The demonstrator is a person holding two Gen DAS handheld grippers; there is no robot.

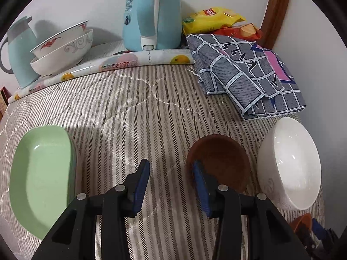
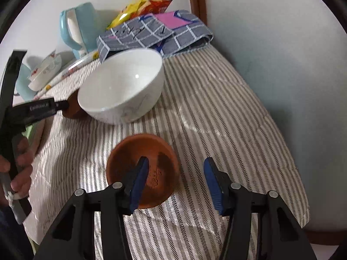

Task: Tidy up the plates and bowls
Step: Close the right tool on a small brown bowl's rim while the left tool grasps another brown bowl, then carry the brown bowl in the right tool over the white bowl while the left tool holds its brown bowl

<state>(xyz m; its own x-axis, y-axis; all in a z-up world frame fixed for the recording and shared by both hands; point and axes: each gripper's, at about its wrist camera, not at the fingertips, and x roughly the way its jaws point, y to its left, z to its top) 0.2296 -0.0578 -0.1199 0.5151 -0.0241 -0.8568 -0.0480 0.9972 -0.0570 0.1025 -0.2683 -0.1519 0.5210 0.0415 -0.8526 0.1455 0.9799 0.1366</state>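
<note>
In the left wrist view a green square dish [image 1: 41, 177] lies at the left, a dark brown bowl [image 1: 221, 162] at the right, and a white bowl [image 1: 290, 164] beyond it. My left gripper [image 1: 171, 184] is open, its right finger at the brown bowl's near rim. Two stacked patterned bowls [image 1: 63, 49] sit at the back left. In the right wrist view an orange-brown small bowl [image 2: 143, 169] lies under my open right gripper [image 2: 176, 179], whose left finger is over its inside. The white bowl [image 2: 121, 86] stands behind it.
A blue kettle [image 1: 151, 15], a teal jug [image 1: 19, 49], a folded grey checked cloth [image 1: 245, 75] and snack bags [image 1: 214, 19] stand along the back. A striped cloth [image 2: 216, 119] covers the table. The wall is close on the right.
</note>
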